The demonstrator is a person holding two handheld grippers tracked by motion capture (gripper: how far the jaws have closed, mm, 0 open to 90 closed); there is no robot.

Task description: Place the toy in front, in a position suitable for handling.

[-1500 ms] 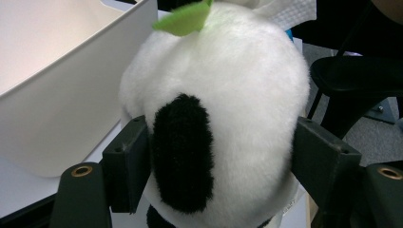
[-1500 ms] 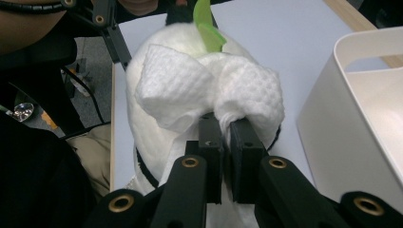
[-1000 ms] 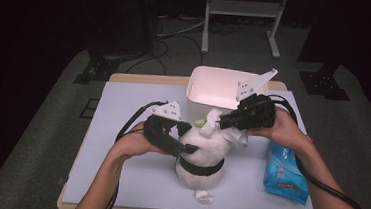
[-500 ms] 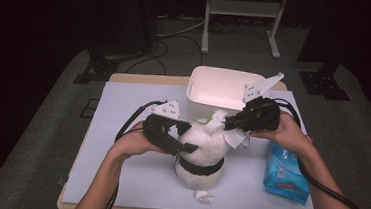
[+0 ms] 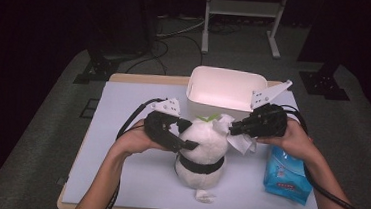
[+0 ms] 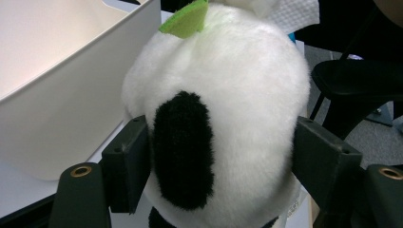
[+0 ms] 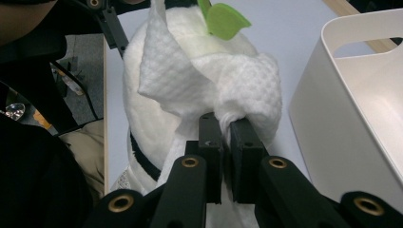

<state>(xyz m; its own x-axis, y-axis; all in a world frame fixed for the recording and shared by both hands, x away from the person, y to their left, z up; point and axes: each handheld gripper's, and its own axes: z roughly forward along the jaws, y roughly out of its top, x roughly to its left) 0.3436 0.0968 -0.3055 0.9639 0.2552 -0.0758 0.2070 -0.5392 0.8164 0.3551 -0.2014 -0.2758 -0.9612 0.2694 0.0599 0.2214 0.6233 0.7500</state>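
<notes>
A white plush toy (image 5: 202, 153) with a black band and a green leaf (image 5: 210, 118) on its head stands upright in the middle of the table. My left gripper (image 5: 186, 144) is shut on its head from the left, and its pads press into the fur on both sides (image 6: 221, 156). My right gripper (image 5: 235, 130) is shut on a bunched white wipe (image 5: 241, 142) and holds it against the right side of the head. In the right gripper view the wipe (image 7: 190, 80) drapes over the toy (image 7: 138, 123) just below the leaf (image 7: 225, 21), pinched between the jaws (image 7: 226, 128).
A white plastic bin (image 5: 222, 103) stands just behind the toy, close to both grippers; its wall (image 6: 71, 104) is to the left in the left gripper view. A blue pack of wipes (image 5: 286, 175) lies at the right, under the right forearm. Cables trail from both grippers.
My right gripper has moved a little down and to the right with the wipe, along the side of the toy's head. The left gripper and the toy have stayed put.
</notes>
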